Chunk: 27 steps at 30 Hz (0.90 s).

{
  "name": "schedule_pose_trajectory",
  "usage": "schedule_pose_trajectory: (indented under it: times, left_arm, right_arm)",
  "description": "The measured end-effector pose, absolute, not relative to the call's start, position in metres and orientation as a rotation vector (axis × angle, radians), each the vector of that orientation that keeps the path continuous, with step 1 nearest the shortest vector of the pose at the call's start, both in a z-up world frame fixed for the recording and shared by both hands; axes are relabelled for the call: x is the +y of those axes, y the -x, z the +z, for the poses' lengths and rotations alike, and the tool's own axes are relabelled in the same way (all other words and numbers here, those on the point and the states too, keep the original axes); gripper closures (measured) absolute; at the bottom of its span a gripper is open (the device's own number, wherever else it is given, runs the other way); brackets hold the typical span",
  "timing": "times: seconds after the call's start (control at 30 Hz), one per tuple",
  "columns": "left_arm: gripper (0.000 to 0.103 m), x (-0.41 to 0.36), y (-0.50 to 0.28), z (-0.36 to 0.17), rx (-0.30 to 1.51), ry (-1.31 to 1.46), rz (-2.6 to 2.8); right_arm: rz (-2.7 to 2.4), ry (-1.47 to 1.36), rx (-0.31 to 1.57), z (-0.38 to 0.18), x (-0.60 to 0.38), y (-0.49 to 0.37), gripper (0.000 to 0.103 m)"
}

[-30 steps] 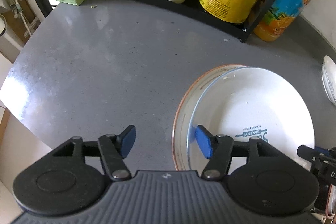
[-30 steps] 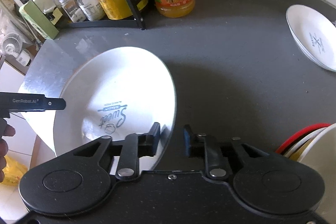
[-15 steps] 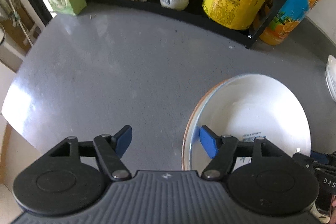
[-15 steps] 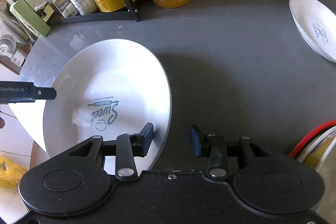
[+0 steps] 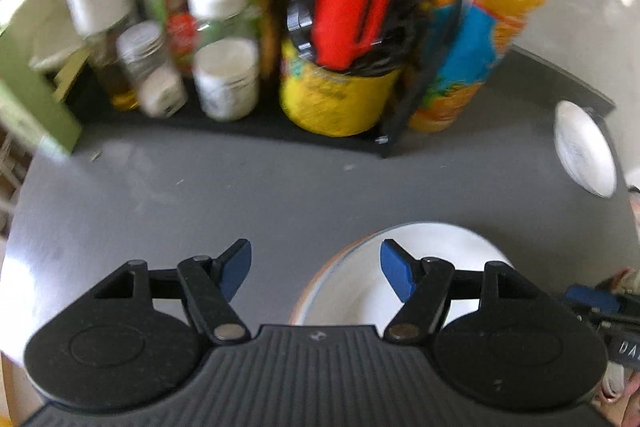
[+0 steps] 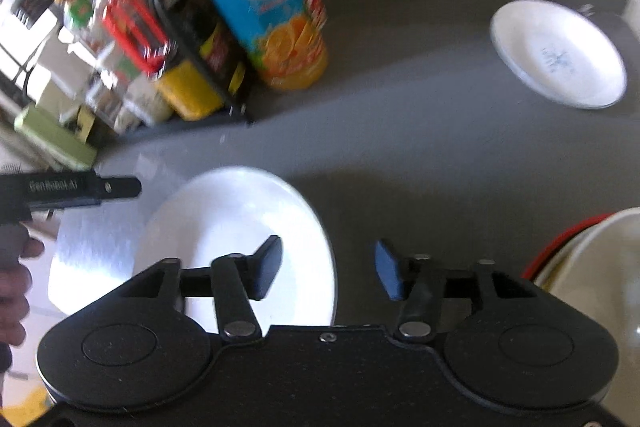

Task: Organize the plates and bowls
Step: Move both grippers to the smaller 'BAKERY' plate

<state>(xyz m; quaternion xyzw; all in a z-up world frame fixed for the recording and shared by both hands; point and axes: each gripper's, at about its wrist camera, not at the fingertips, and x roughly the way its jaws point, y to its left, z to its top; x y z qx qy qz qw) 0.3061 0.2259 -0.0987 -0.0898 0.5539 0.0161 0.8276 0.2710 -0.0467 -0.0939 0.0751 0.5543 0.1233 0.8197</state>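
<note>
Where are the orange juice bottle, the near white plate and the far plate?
Orange juice bottle [image 6: 276, 15]: right wrist view, on its label.
Near white plate [image 6: 240, 223]: right wrist view, bare middle of the plate.
Far plate [image 6: 560, 55]: right wrist view, its centre with the faint print.

Daylight, bright, entering from my left. Strong glare on left edge of grey surface [image 5: 168, 187], washed to white in both views. White plate [image 6: 240, 227] blown out, its print lost. Motion blur smears bottles [image 5: 224, 47] on rack, labels unreadable. My hand-held gripper bodies stay sharp. Soft shadow right of plate. Fisheye bends surface edge, corners curve.
</note>
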Motion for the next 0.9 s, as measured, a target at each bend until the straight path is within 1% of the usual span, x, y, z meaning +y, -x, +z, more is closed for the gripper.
schedule_pose_trajectory:
  times: [0.1, 0.17, 0.2, 0.23, 0.37, 0.5, 0.73, 0.9]
  left_arm:
    - [0.033, 0.212, -0.312, -0.096, 1.172, 0.166, -0.035]
    - [0.033, 0.202, -0.315, -0.096, 1.165, 0.145, -0.078]
    - [0.033, 0.197, -0.317, -0.095, 1.164, 0.138, -0.099]
    - [0.033, 0.191, -0.319, -0.096, 1.164, 0.135, -0.116]
    - [0.033, 0.170, -0.325, -0.092, 1.148, 0.118, -0.161]
    - [0.033, 0.151, -0.331, -0.090, 1.142, 0.116, -0.189]
    - [0.033, 0.109, -0.342, -0.083, 1.114, 0.132, -0.201]
    - [0.033, 0.073, -0.351, -0.075, 1.080, 0.176, -0.198]
  right_arm:
    - [0.208, -0.206, 1.144, -0.082, -0.054, -0.271, 0.044]
    - [0.178, -0.236, 1.126, -0.074, -0.060, -0.271, 0.041]
    - [0.166, -0.244, 1.117, -0.070, -0.062, -0.270, 0.035]
    - [0.154, -0.249, 1.106, -0.066, -0.066, -0.269, 0.031]
    - [0.108, -0.273, 1.072, -0.052, -0.085, -0.265, 0.031]
    - [0.059, -0.287, 1.047, -0.044, -0.110, -0.263, 0.022]
    - [0.026, -0.296, 1.009, -0.032, -0.162, -0.266, 0.018]
    - [0.033, -0.294, 0.991, -0.029, -0.200, -0.275, 0.018]
